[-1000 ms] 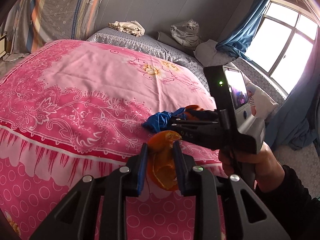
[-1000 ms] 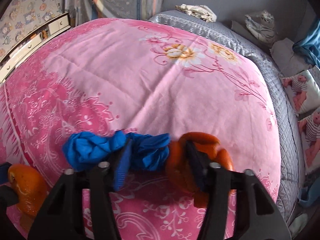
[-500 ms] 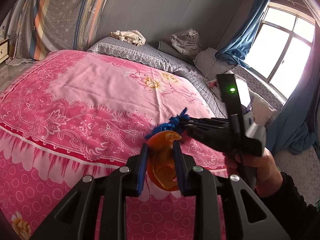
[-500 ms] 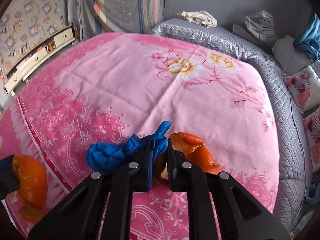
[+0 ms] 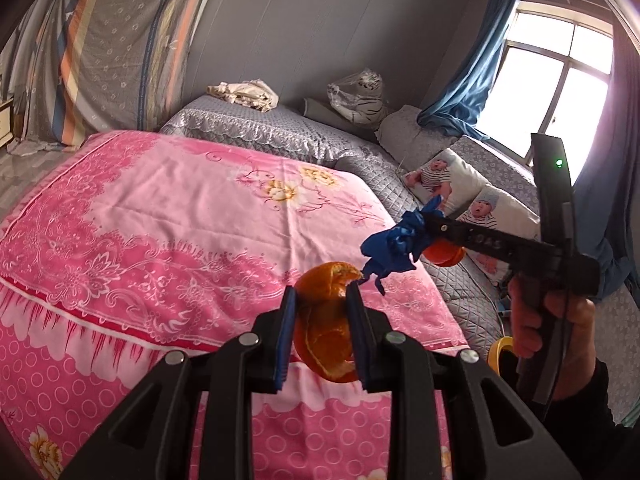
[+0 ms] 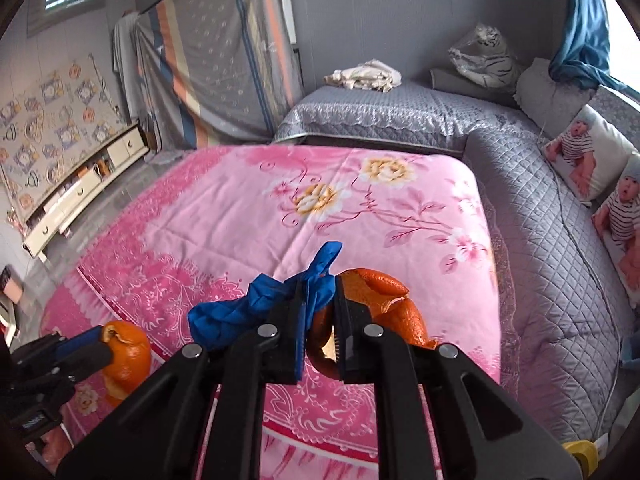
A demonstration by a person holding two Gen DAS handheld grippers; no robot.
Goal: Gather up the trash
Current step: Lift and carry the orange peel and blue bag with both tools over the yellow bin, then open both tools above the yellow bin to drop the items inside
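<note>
The left gripper [image 5: 322,322] was clamped on a curled orange peel [image 5: 325,320], glossy outside and pithy inside, its long axis running roughly upright between the blue-padded fingers [image 5: 285,336]. The right gripper [image 6: 320,320] was closed on two things at once: a crumpled blue glove [image 6: 256,310], limp and rubbery, trailing out to the left with one end poking up, and a second orange peel [image 6: 384,300] bulging to the right. Both loads hung in the air above the pink floral bedspread [image 5: 160,208], touching nothing else. Beyond lay a grey quilted cover [image 6: 540,248], baby-print pillows [image 6: 584,156] at its edge, and a wrapped toy tiger [image 5: 360,96] against the far wall.
</note>
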